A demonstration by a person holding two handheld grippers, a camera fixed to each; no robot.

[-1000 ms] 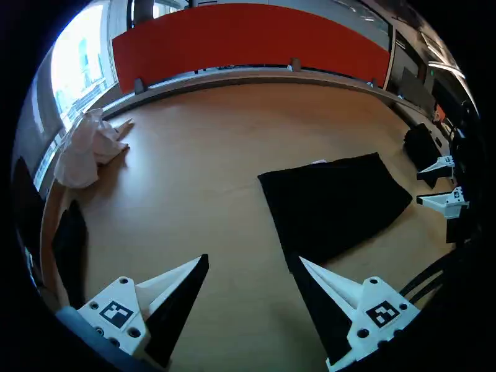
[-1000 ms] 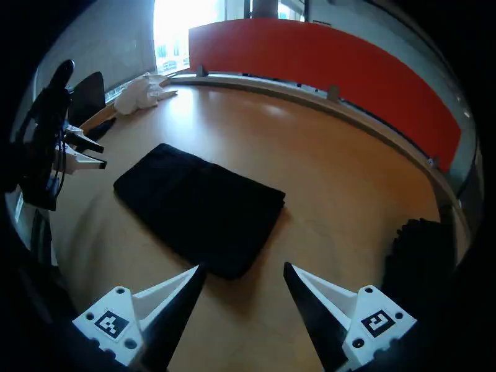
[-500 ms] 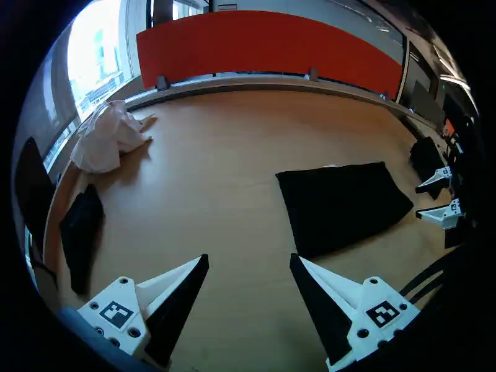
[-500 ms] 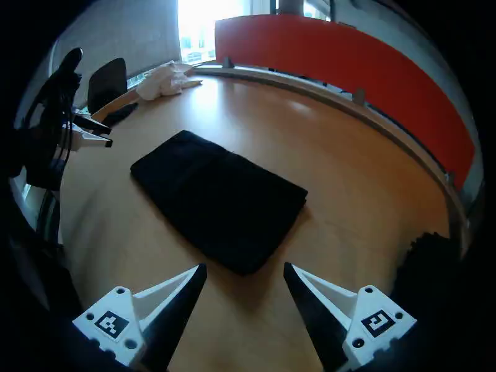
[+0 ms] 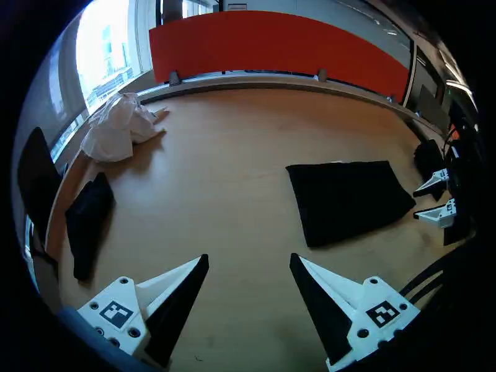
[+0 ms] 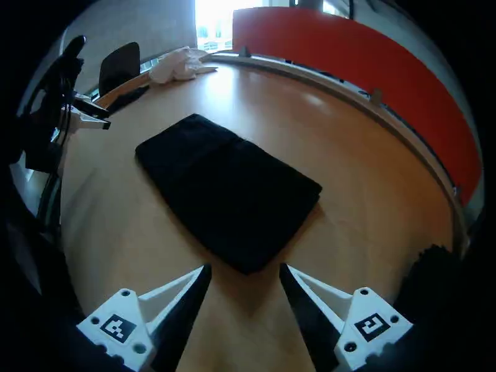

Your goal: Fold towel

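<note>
The black cloth towel [image 6: 229, 192], folded into a flat rectangle, lies on the light-brown wooden table [image 5: 217, 186], roughly in the middle of its surface. In the right gripper view its near corner shows just ahead of the right gripper [image 6: 245, 268], whose white fingers with black inner faces stand wide apart over the wood, gripping nothing. The left gripper [image 5: 248, 259] is likewise spread wide and empty above bare tabletop, with the towel lying ahead and off to its right (in the left gripper view the right gripper shows small at the towel's far side). A crumpled white cloth [image 5: 118, 127] rests near the far table edge by the window [image 5: 105, 56], well apart from the towel. A dark folded cloth [image 5: 87, 223] lies along the table's left edge, near a black chair [image 6: 121, 65]. Another dark heap [image 5: 428, 158] sits beyond the towel. A long red panel [image 5: 279, 43] stands along the table's back edge.
</note>
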